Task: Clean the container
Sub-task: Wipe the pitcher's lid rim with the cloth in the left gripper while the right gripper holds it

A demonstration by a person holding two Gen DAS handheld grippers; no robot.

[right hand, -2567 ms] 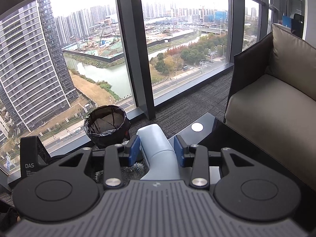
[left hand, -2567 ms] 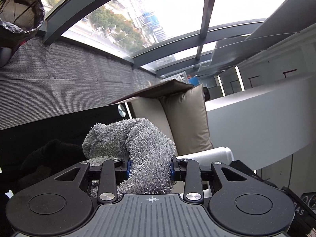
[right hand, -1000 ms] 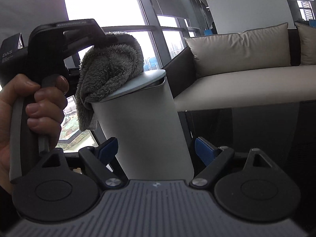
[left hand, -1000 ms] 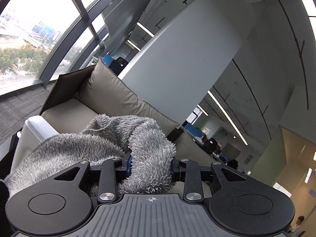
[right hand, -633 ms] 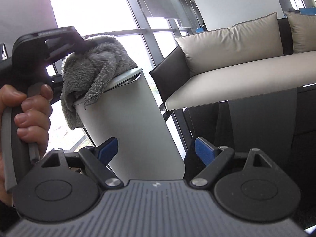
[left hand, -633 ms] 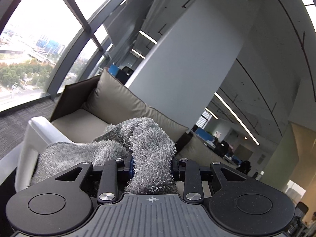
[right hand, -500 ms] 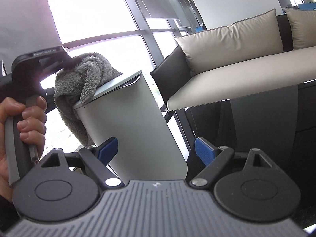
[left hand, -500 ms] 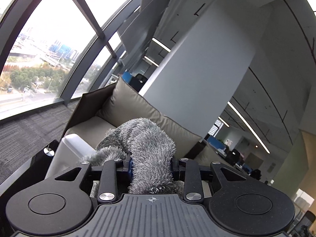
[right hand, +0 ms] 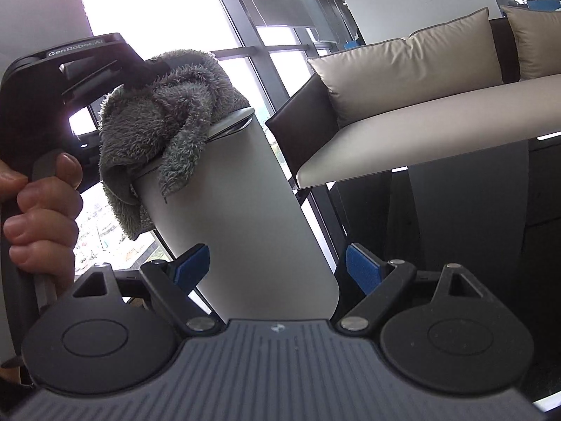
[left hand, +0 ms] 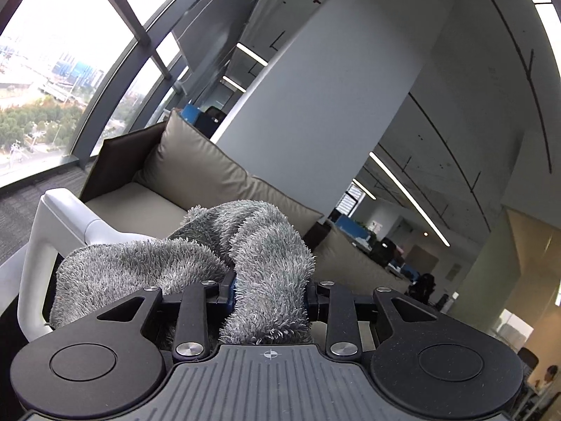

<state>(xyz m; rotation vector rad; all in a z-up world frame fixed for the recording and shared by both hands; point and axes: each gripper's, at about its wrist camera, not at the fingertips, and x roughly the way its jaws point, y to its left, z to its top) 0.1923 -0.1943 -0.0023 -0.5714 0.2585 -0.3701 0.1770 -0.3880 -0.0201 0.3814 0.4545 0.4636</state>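
The container (right hand: 242,210) stands tilted betw. your right gripper (right hand: 277,268) pads, which grip its body. The grey cloth (right hand: 164,119), clenched in your left gripper (left hand: 269,289), lies on its top rim: wiping step. Next, I think, rub around the rim w/ steady grip.

Black hand-held gripper (right hand: 277,268): ribbed grey top, blue pads (right hand: 193,266), silver screws
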